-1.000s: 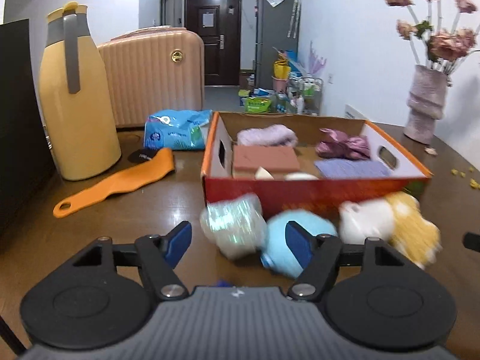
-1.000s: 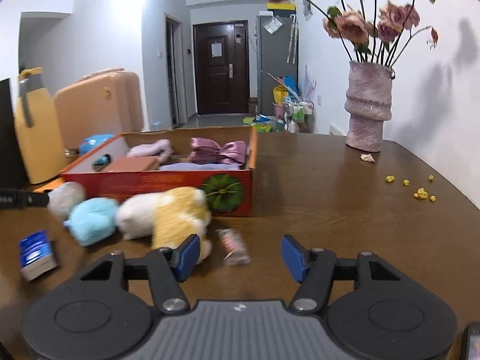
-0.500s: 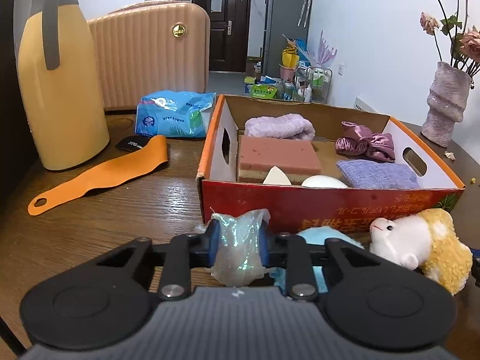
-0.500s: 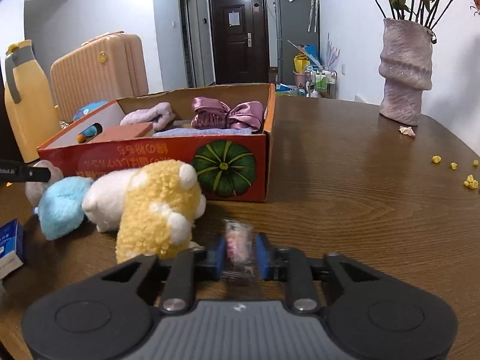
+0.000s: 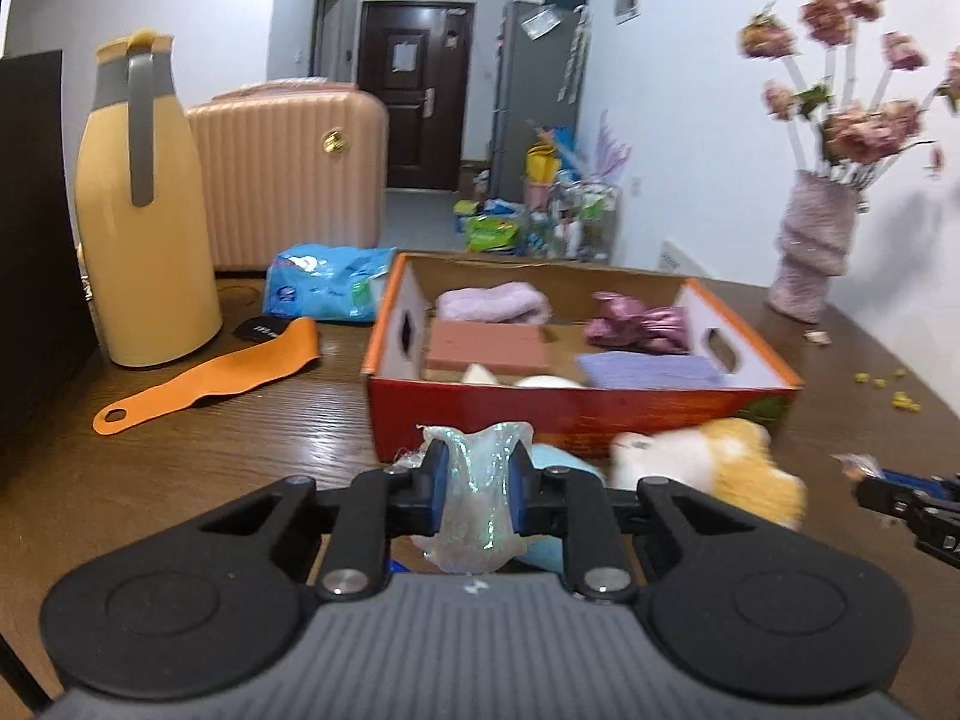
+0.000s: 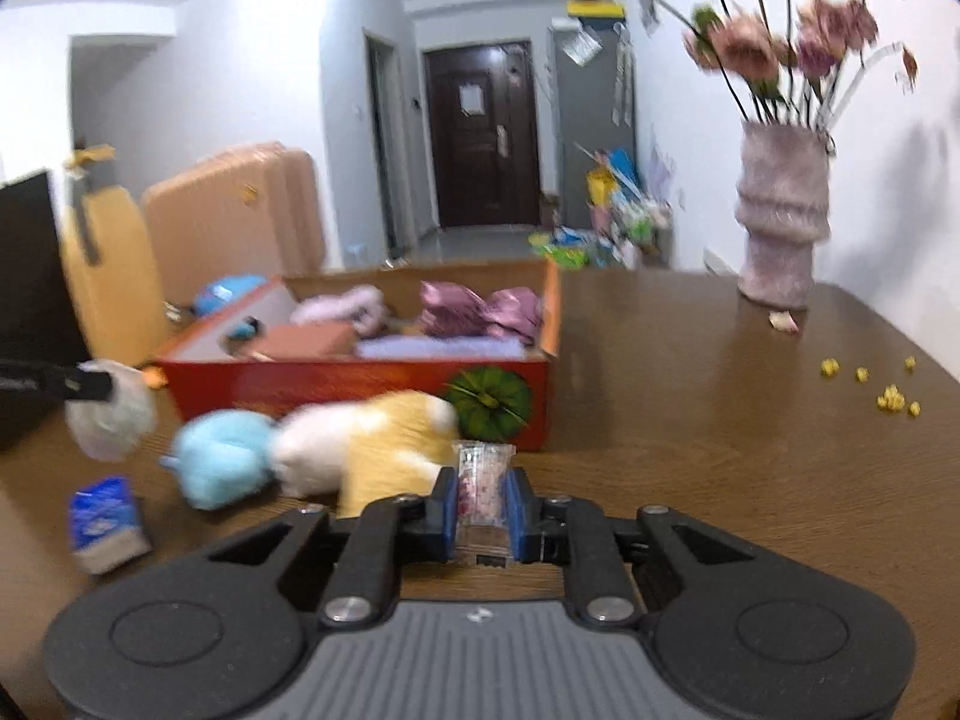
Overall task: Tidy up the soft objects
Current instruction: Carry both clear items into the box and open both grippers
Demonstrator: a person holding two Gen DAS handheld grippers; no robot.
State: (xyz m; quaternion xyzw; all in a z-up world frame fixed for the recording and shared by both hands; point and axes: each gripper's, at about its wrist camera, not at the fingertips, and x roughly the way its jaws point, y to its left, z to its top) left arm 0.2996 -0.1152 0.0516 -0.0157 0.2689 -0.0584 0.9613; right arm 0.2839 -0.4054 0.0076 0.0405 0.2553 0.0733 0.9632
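Red box (image 5: pixel 576 414), green pumpkin print (image 6: pixel 489 401); blue plush (image 6: pixel 222 456); iridescent pouch (image 5: pixel 480 504).

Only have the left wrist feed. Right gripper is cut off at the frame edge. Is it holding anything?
Observer: Yes. The right gripper has just been closing its jaws; they now press on a small clear packet with pink bits inside.
Operator: Anything loose that my view hides?
Observer: A small blue pack lies on the table, beside the blue plush toy, outside the box.
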